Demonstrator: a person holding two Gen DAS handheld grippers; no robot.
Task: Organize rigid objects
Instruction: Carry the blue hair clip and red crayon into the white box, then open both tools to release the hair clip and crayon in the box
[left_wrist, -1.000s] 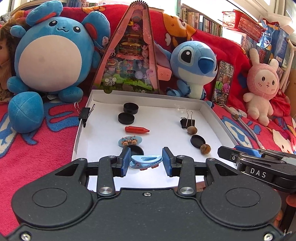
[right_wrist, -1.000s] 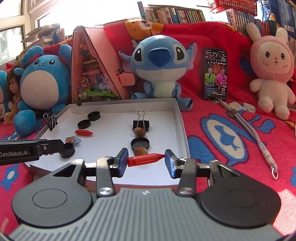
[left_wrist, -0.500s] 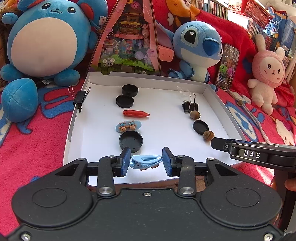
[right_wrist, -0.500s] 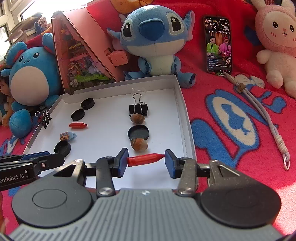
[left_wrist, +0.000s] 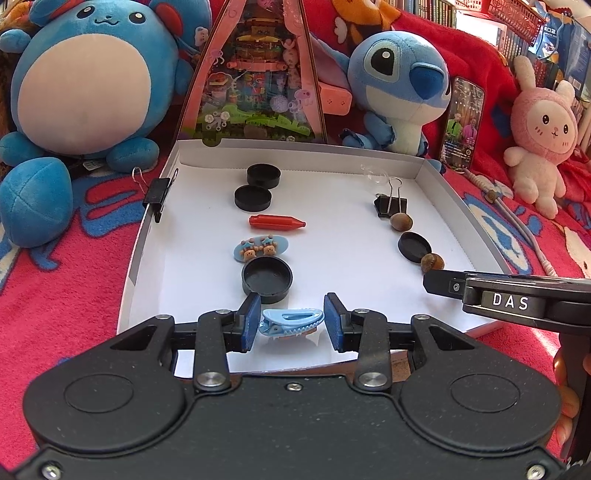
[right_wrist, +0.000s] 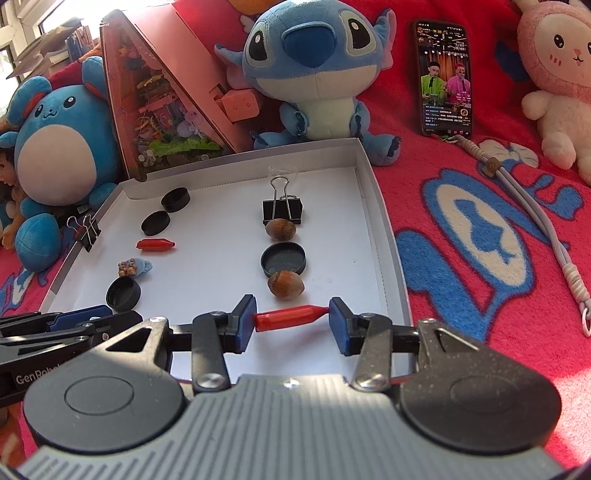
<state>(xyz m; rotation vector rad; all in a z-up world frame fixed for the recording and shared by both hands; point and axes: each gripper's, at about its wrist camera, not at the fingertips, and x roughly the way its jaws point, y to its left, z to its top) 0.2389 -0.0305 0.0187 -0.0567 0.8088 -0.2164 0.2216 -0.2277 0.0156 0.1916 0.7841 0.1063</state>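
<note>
Over a white tray (left_wrist: 155, 236) set on a red blanket (right_wrist: 480, 295), I hold one piece in each of my tongs, both pointing down at the near end of the tray.

My left gripper (left_wrist: 291, 322) is clenched on a blue hair clip (left_wrist: 291, 321), pinched end to end across its length, just in front of an upturned black cap (left_wrist: 266, 279). My right gripper (right_wrist: 291, 319) grasps a red crayon (right_wrist: 288, 318) the same way, flat end on one pad and tip on the other, so it lies crosswise and level, ready, I judge, to be laid flat.

The tray already reads as two lines. On the left run two black caps (left_wrist: 255, 188), a second red crayon (left_wrist: 277, 223), a bear-print clip (left_wrist: 260, 249) and the upturned cap. On the right run a binder clip (right_wrist: 282, 209), a nut (right_wrist: 280, 229), another cap (right_wrist: 283, 259) and a second nut (right_wrist: 286, 284). Each held piece sits at the near end of its own line, so I take it that both are meant to extend the rows toward me. Whether either already touches the tray floor I cannot tell.

A spare binder clip (left_wrist: 159, 192) grips the tray's left wall. Plush toys (right_wrist: 317, 70), a toy box (left_wrist: 258, 74) and a phone (right_wrist: 445, 79) line the back, clear of the work.
</note>
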